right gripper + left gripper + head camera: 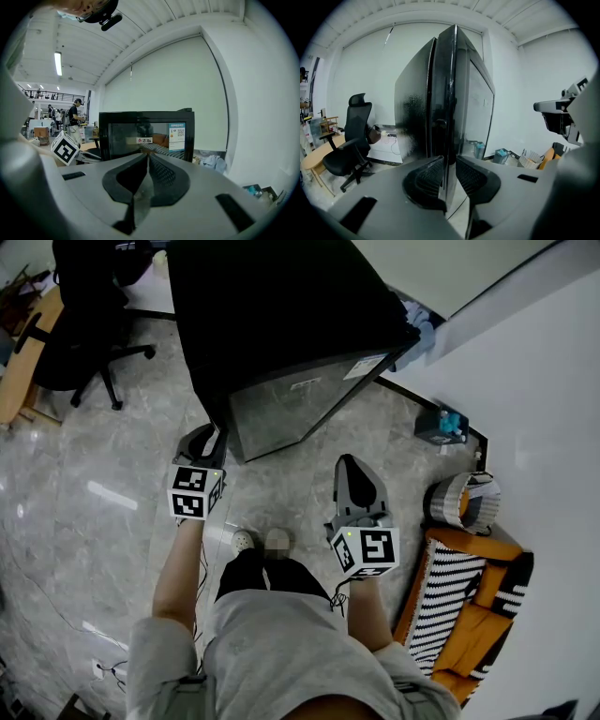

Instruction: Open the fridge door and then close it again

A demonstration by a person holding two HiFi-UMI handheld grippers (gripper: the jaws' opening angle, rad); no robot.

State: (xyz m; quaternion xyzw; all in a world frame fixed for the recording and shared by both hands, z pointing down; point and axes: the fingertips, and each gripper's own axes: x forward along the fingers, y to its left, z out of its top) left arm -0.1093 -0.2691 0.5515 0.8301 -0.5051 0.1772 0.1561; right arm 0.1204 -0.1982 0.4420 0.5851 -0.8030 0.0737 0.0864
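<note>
Shows the black fridge (pixel 281 306) standing on the grey floor (pixel 112 484) near the white wall, its glass fridge door (pixel 291 409) lying flush, or all but flush, against the cabinet. Places the left hand-held gripper (pixel 449 163) at the door's free vertical edge, jaws part-spread and astride that edge without plainly pinching it. Finds the right hand-held gripper (pixel 353 463) short of the door and well apart from it, pads pressed together on nothing. Judged from this alone, either before any opening or just after closing (no telling which from a shut door). Leaves, accordingly, either the whole swing out and back or only the letting-go. Renders the seam between door and cabinet too dark in the left gripper view to rule out a narrow gap. Cuts off the fridge's back at the head view's top edge and hides the hinge side and any handle. Veils the interior behind reflections in the glass, apart from a shelf-like shape. Carries a sticker (pixel 177 136) on the glass, too small to read.
</note>
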